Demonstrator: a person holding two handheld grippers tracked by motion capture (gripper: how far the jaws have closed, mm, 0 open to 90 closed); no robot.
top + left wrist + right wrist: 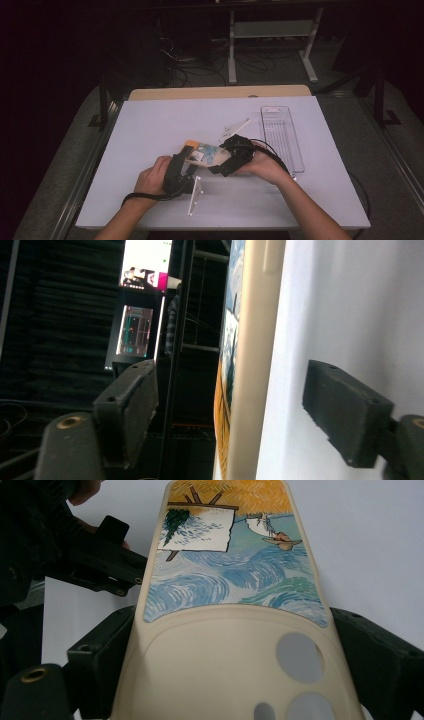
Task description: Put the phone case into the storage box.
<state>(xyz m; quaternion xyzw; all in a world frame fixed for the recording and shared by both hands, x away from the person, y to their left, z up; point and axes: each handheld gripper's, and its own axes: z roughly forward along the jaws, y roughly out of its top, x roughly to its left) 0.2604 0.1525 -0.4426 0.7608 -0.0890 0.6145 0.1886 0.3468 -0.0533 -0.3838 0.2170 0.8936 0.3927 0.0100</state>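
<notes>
Desk w/ white top carries a clear tray by its right edge and a clear stand near the front edge. Phone case, painted w/ waves, is held above desk centre, right gripper pinching its camera end. Left gripper jaws spread either side of case edge, not yet touching. Risk: case twists or slips if left closes off-centre.

Setting: laboratory or recording studio. Evidence: dark foam-lined walls; lit computer monitors on a black metal rack; loose black cables across the grey floor; white metal-framed bench; white-topped work table on a wooden base.
</notes>
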